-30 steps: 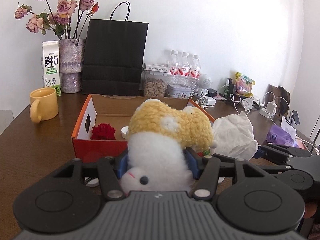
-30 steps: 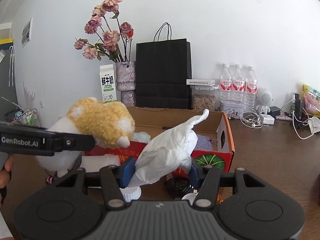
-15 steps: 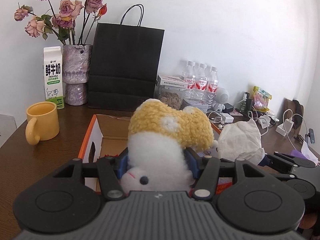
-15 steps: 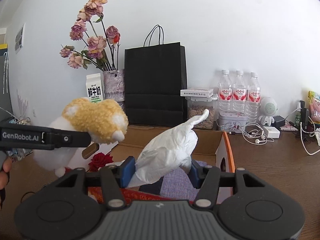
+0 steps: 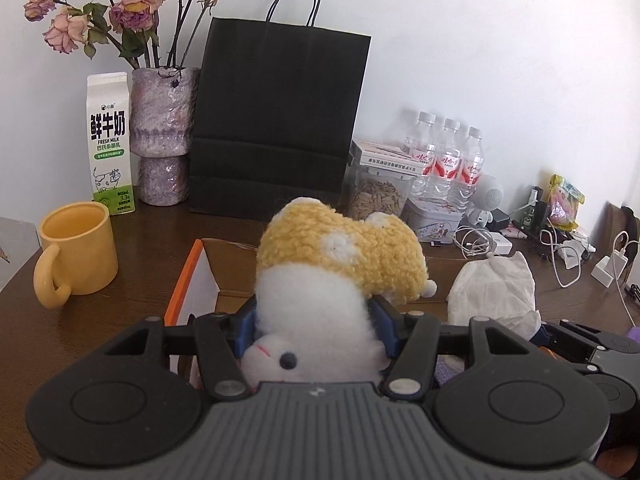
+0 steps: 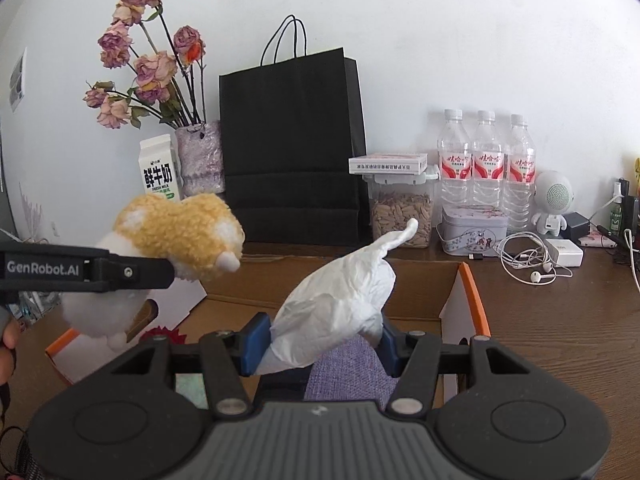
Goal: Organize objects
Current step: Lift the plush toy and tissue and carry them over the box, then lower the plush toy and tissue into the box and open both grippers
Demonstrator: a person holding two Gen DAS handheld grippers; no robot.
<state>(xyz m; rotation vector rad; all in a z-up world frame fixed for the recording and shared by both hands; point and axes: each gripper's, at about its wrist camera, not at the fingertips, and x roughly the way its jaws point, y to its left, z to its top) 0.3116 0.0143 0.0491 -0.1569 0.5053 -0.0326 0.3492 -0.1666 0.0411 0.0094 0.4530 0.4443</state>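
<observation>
My left gripper is shut on a yellow and white plush toy and holds it above the near edge of the open cardboard box. The toy also shows in the right wrist view, at the left. My right gripper is shut on a crumpled white tissue and holds it over the box. The tissue shows in the left wrist view too. Inside the box lie a purple cloth and a red flower.
A yellow mug, a milk carton, a vase of dried roses and a black paper bag stand behind the box. Water bottles, a seed jar, a tin, chargers and cables fill the back right.
Both grippers have risen and moved forward over the box with their loads still held. The box now sits lower and closer in both views.
</observation>
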